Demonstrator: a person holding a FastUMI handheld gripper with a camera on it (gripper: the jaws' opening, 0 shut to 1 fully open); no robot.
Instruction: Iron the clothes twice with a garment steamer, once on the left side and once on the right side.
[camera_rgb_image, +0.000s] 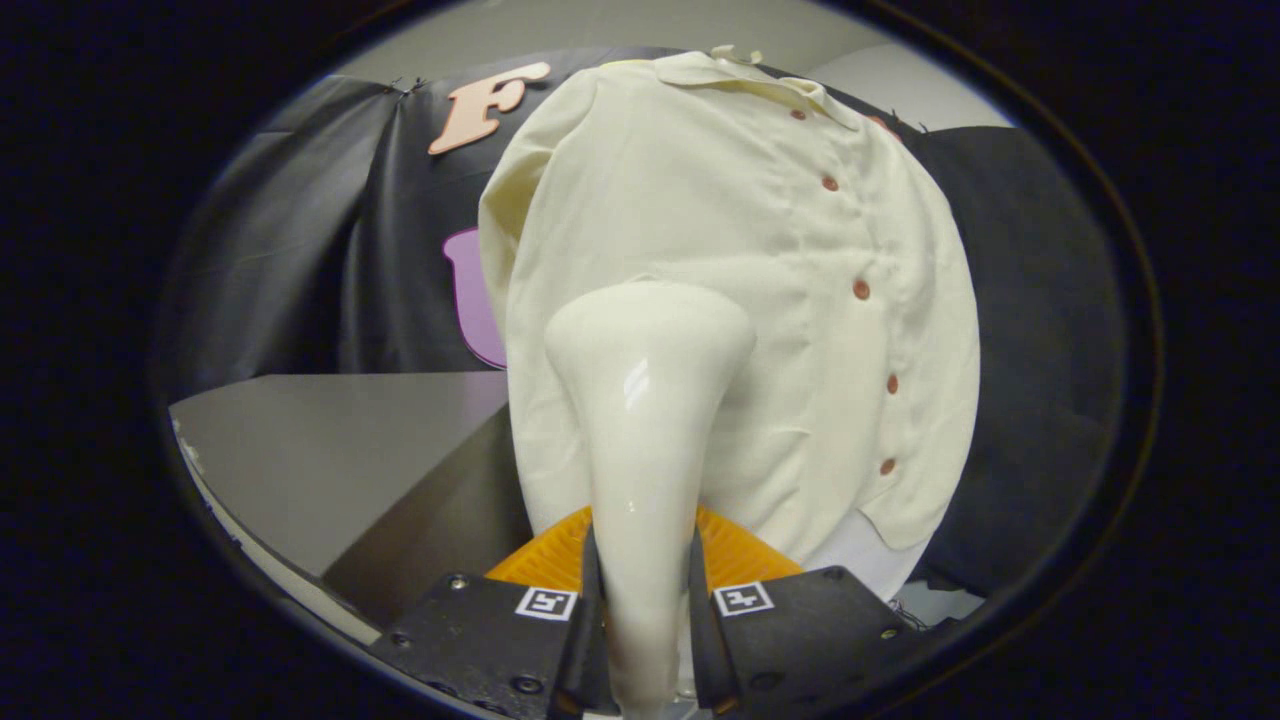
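Gripper view. We see the gripper (642, 610) at six o'clock, its two fingers (560, 640) reaching forward and slightly upward toward the hanging garment. Both fingers press on the slim handle of the garment steamer (645, 420), one on each side, so the gripper is clamped on it. Each finger carries a small square marker (545, 603) on its upper face, the two markers flanking the handle at seven and five o'clock.

The steamer rises from between the fingers toward twelve o'clock and widens into a broad, rounded head, which we see from behind. The head lies against, or just in front of, the shirt (740, 300); we cannot tell whether it touches the cloth. It sits over the shirt panel at the nine o'clock side of the button row.

The shirt is pale cream and hangs upright ahead of the fingers, its collar (745, 75) at twelve o'clock and its hem toward five o'clock. A row of reddish buttons (861, 289) runs down it, from one o'clock of the steamer head to four o'clock.

An orange ribbed piece (735, 555) shows just beyond the fingers, on both sides of the handle; we cannot tell what it belongs to.

A grey table (330, 450) lies at eight to nine o'clock of the steamer, beside the shirt's lower edge. Black cloth (1030, 330) forms the booth wall behind the garment.
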